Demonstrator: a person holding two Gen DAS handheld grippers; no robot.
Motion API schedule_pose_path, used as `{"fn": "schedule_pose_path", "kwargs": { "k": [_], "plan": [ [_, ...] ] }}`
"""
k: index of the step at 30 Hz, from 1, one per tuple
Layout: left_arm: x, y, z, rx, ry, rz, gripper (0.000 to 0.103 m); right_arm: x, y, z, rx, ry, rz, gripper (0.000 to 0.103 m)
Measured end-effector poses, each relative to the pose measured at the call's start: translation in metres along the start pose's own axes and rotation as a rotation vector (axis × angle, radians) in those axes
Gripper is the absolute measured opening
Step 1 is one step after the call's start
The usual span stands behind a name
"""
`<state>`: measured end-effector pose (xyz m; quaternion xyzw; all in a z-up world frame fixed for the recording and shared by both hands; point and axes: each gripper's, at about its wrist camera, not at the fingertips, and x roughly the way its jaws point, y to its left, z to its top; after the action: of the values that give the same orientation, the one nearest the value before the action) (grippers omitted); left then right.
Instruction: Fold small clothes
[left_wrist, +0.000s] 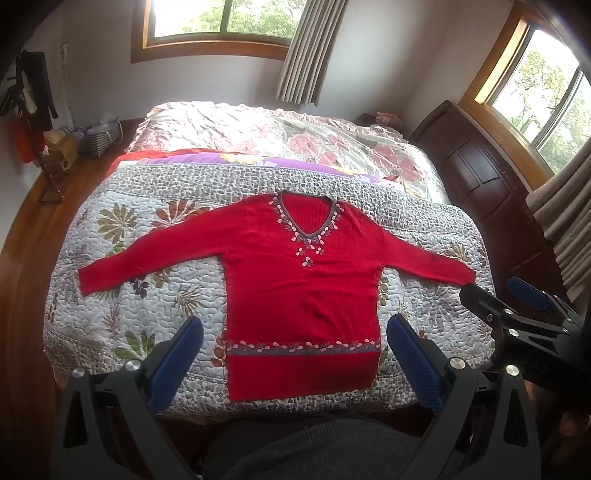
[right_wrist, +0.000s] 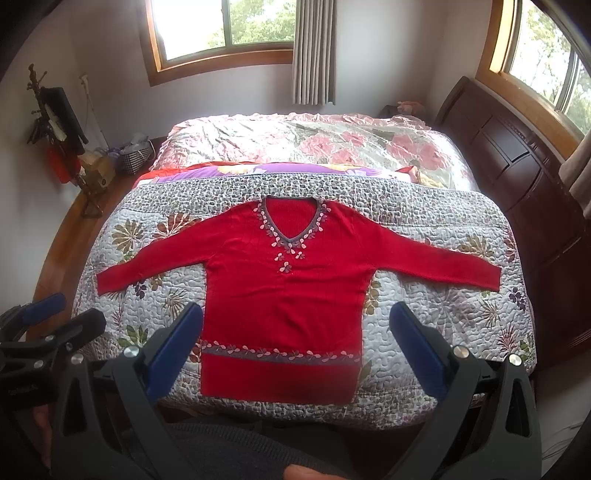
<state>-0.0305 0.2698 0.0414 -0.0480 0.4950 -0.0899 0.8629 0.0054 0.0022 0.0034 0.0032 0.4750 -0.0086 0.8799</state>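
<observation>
A red V-neck sweater (left_wrist: 295, 288) (right_wrist: 284, 291) lies flat and face up on the quilted bedspread (left_wrist: 147, 295) (right_wrist: 443, 314), both sleeves spread out sideways, hem toward me. Grey-and-pink petal trim runs round the neck and across the hem band. My left gripper (left_wrist: 295, 332) hovers open above the hem, holding nothing. My right gripper (right_wrist: 295, 321) is also open and empty, high over the lower body of the sweater. Each gripper shows at the edge of the other's view: the right gripper (left_wrist: 498, 291) near the right cuff, the left gripper (right_wrist: 70, 314) below the left cuff.
The bed carries a floral duvet (left_wrist: 295, 129) (right_wrist: 314, 136) and purple sheet behind the quilt. A dark wooden headboard (left_wrist: 480, 166) (right_wrist: 517, 155) stands on the right, a coat stand (left_wrist: 33, 103) and basket on the left. Wooden floor surrounds the bed. A person's dark-clothed lap (left_wrist: 314, 443) is below.
</observation>
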Motion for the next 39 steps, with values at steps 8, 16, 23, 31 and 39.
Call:
{"fn": "schedule_pose_path", "kwargs": {
  "k": [8,16,23,31,39],
  "plan": [
    [0.0012,-0.0004,0.0025,-0.004,0.005,-0.003,0.099,0.003,0.0009,0.0003,0.004,0.002,0.0,0.1],
    [0.0034,0.0004,0.0023,-0.006,0.007,-0.002,0.099,0.0029,0.0009,0.0,0.005,0.001,0.002,0.1],
    [0.0053,0.0003,0.0012,-0.007,0.009,-0.003,0.099,0.0034,0.0018,0.0,0.005,0.004,0.003,0.1],
    [0.0052,-0.0003,0.001,-0.01,0.009,-0.003,0.099,0.0062,0.0043,-0.0009,0.008,0.005,0.003,0.1],
    [0.0066,-0.0001,0.0004,-0.013,0.011,-0.003,0.099,0.0063,0.0035,-0.0006,0.009,0.006,0.003,0.1]
  ]
}}
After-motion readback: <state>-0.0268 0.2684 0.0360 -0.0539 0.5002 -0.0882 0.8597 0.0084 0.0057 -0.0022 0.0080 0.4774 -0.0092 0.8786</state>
